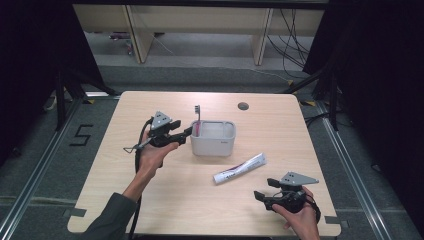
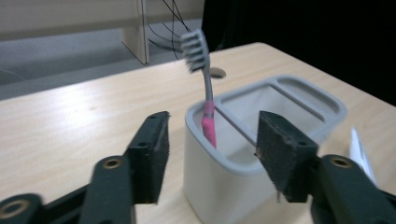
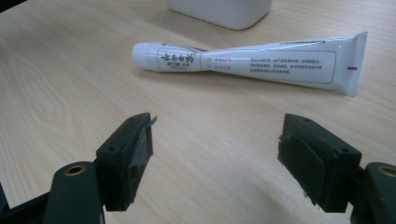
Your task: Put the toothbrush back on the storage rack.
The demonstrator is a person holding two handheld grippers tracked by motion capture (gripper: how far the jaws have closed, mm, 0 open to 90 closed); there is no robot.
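Observation:
A white two-compartment holder (image 1: 213, 138) (image 2: 243, 158) stands mid-table. A pink-and-grey toothbrush (image 1: 197, 121) (image 2: 205, 88) stands upright in its left compartment, bristles up. My left gripper (image 1: 186, 133) (image 2: 212, 154) is open just left of the holder, its jaws apart on either side of the holder's near corner, holding nothing. A white toothpaste tube (image 1: 240, 168) (image 3: 247, 60) lies flat on the table in front of the holder, cap toward the left. My right gripper (image 1: 259, 196) (image 3: 215, 158) is open, low over the table, a short way short of the tube.
The wooden table (image 1: 150, 200) has a round cable hole (image 1: 243, 106) near its far edge. Beyond the far edge are wooden furniture legs and loose cables (image 1: 292, 45) on the floor. Black curtains flank both sides.

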